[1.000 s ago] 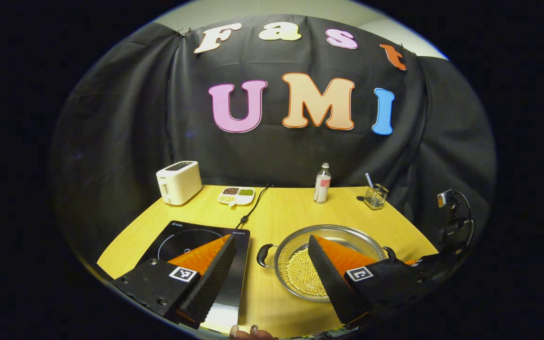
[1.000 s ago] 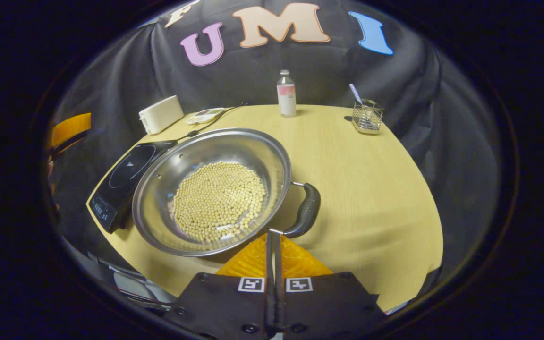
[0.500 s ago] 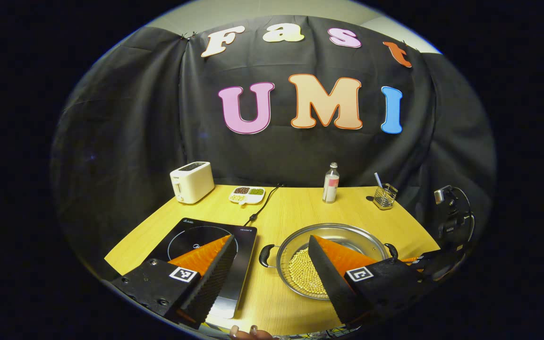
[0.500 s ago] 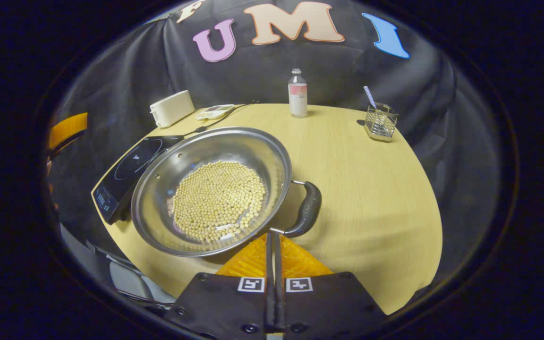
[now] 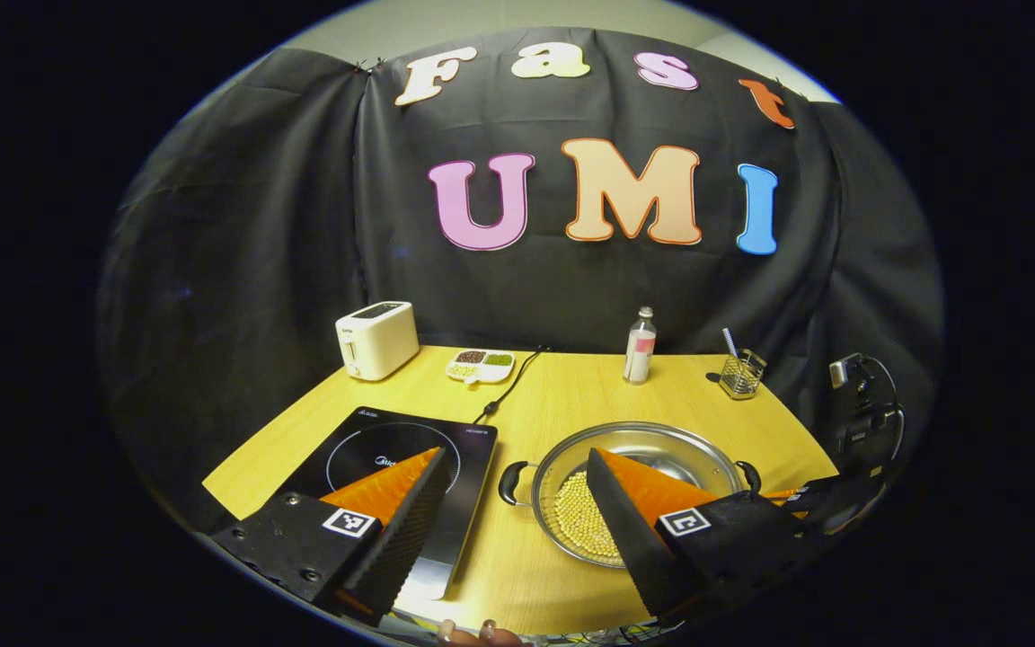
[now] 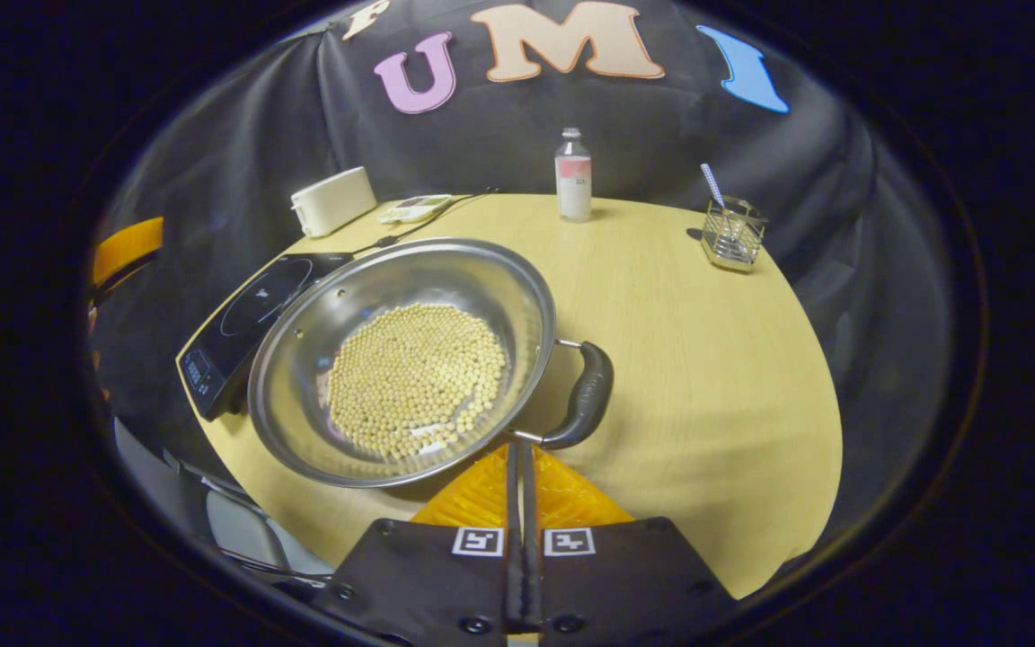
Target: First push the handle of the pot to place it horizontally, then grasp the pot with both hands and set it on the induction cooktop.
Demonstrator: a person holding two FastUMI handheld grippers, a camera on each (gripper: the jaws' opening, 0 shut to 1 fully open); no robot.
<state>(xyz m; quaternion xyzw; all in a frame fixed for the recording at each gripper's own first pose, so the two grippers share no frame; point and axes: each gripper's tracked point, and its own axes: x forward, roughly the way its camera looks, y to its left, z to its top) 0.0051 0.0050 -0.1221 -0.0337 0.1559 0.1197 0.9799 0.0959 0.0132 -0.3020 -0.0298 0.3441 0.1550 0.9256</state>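
A steel pot (image 5: 661, 442) holding pale beans (image 6: 414, 377) sits on the wooden table, right of the black induction cooktop (image 5: 365, 440). In the left gripper view its two black handles (image 5: 511, 483) lie roughly level, left and right. My left gripper (image 5: 515, 456) is open wide, hovering short of the pot, with the left handle in line with the gap. My right gripper (image 6: 517, 447) is shut, its tips against the pot's rim (image 6: 329, 270) where the near handle (image 6: 588, 395) attaches. Nothing shows between its fingers. The left gripper's right finger hides part of the pot.
At the table's back stand a white toaster (image 5: 377, 338), a small divided dish (image 5: 480, 364), a bottle (image 5: 640, 345) and a wire holder (image 5: 741, 374). The cooktop's cord (image 5: 508, 391) runs back toward the wall. A fingertip (image 5: 482, 632) shows at the near edge.
The left gripper has drawn back a little, so the table looks smaller and shifted right. The right gripper stays shut at the pot's rim while the background slides slightly right.
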